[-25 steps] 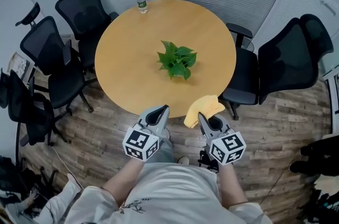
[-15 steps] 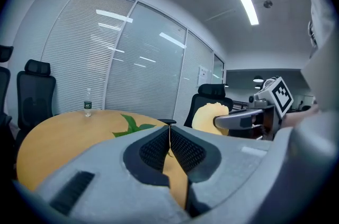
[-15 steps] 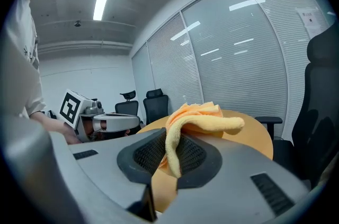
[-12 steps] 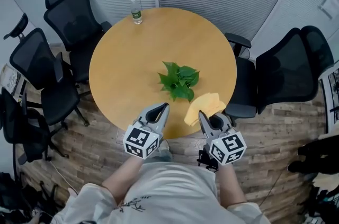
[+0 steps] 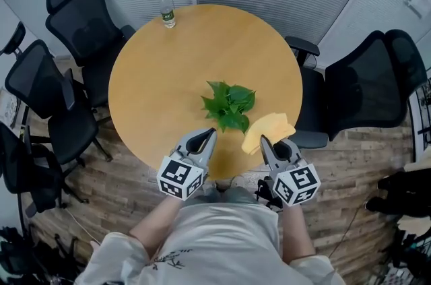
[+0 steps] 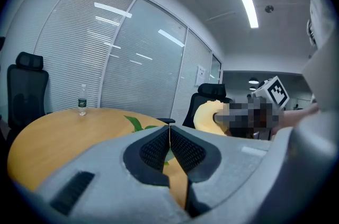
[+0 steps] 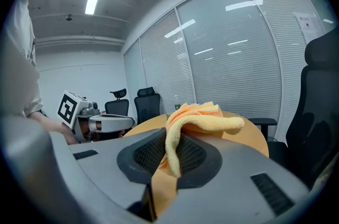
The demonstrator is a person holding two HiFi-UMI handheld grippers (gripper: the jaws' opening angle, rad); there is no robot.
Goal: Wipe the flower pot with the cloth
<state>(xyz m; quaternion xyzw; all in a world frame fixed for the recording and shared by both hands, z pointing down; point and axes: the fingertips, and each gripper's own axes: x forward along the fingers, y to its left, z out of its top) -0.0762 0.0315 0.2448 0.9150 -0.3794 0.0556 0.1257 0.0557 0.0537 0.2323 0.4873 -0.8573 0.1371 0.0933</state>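
A leafy green plant [image 5: 229,104] stands near the middle of the round wooden table [image 5: 155,75]; its leaves hide the pot from above. My right gripper [image 5: 264,139] is shut on a yellow-orange cloth [image 5: 267,129], which hangs over the table's near right edge, just right of the plant. In the right gripper view the cloth [image 7: 198,119] drapes out from between the pads. My left gripper [image 5: 209,133] is shut and empty at the table's near edge, just below the plant. In the left gripper view its pads [image 6: 183,150] touch, with a green leaf [image 6: 136,123] showing beyond.
A water bottle [image 5: 166,11] stands at the table's far edge. Black office chairs ring the table: several on the left [image 5: 50,102] and two on the right [image 5: 367,85]. Blinds cover the glass wall behind. The floor is wood plank.
The view has closed in on the table; both grippers now reach over its near edge. The cloth has come up beside the plant.
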